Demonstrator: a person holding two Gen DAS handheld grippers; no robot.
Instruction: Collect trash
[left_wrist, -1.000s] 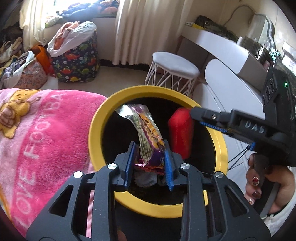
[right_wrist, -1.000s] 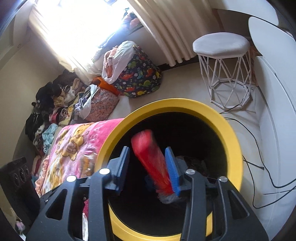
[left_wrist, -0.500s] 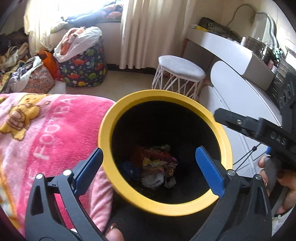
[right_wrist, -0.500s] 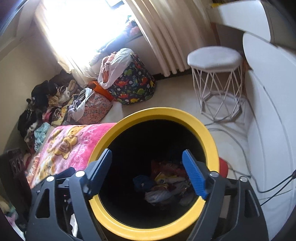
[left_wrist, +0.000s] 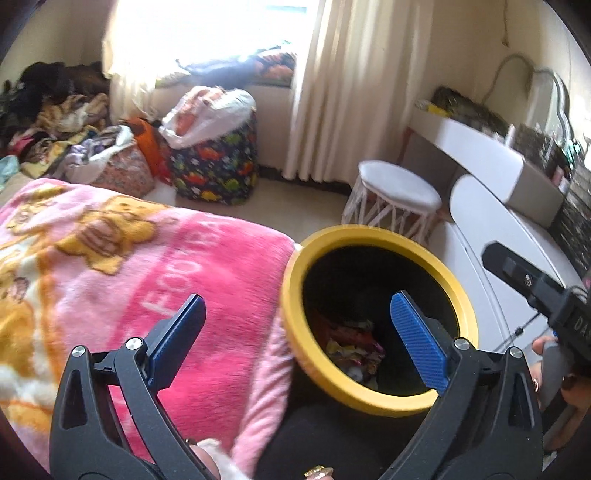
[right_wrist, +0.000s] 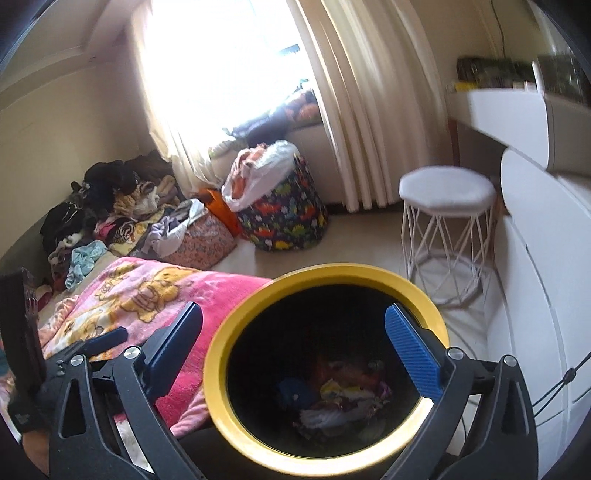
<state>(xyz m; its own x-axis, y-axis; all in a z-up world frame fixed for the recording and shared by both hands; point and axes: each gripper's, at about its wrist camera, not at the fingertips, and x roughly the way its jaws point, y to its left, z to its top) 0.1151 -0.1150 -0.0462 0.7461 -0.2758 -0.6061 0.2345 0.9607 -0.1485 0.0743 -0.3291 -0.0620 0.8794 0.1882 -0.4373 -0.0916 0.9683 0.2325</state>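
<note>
A black trash bin with a yellow rim (left_wrist: 458, 306) (right_wrist: 218, 354) stands beside the bed. Several crumpled wrappers (left_wrist: 354, 350) (right_wrist: 340, 395) lie at its bottom. My left gripper (left_wrist: 295, 343) is open and empty, held above the bin's left rim and the pink blanket (left_wrist: 147, 280). My right gripper (right_wrist: 295, 350) is open and empty, straddling the bin's mouth from above. The right gripper's body (left_wrist: 535, 288) shows at the right edge of the left wrist view.
The pink blanket (right_wrist: 147, 295) covers the bed left of the bin. A white wire stool (right_wrist: 447, 192) and white cabinets (right_wrist: 535, 295) stand to the right. A dinosaur-print bag (right_wrist: 284, 210) and piles of clothes (right_wrist: 110, 214) lie by the curtained window.
Both grippers opened and dropped their trash, a purple wrapper and a red packet, into the bin. Both then pulled back and up; the left one shifted left over the blanket.
</note>
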